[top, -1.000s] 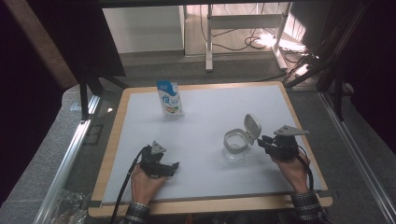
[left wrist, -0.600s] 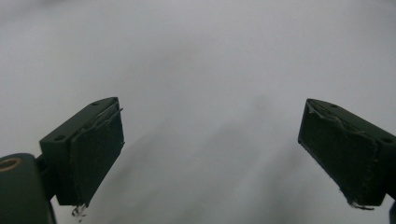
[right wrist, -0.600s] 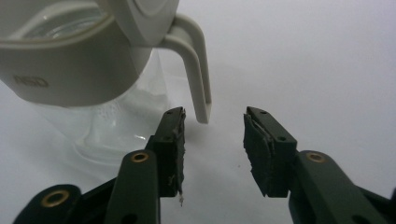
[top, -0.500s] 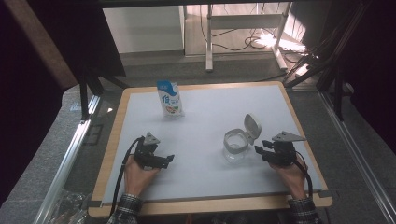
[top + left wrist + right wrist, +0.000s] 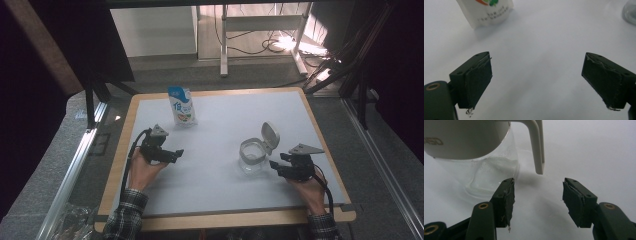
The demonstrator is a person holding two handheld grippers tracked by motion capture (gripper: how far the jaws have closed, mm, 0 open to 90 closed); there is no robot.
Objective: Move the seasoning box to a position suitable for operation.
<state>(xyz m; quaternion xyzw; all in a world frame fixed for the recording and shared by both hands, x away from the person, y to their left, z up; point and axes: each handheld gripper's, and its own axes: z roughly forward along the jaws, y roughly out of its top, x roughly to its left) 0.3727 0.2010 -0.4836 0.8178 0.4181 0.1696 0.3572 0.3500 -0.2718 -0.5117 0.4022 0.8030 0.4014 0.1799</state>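
Resting low over the white mat near its right edge, the right hand (image 5: 307, 189) holds the right gripper (image 5: 276, 167) about level, pointed left at the jar (image 5: 253, 155). Its jaws have just been opening and now stand partly apart with nothing between them; in the right gripper view the jar sits just beyond the left-hand pad, close but not pressed, and a pale handle-like strip (image 5: 537, 145) hangs down ahead of the gap.

The left hand (image 5: 142, 167) is lifted off the table (image 5: 215, 220) on the left side, its left gripper (image 5: 176, 154) aimed across the mat toward the right. Its jaws gape wide, having eased in slightly, and hold nothing. The milk carton (image 5: 181, 105) stands upright well apart from it, toward the far edge.

The jar is clear glass, round, with a pale collar and a flip lid (image 5: 270, 134) standing open. The carton is blue and white with printed pictures. The jaw pads are black and frayed at the edges. The table has a wooden rim.
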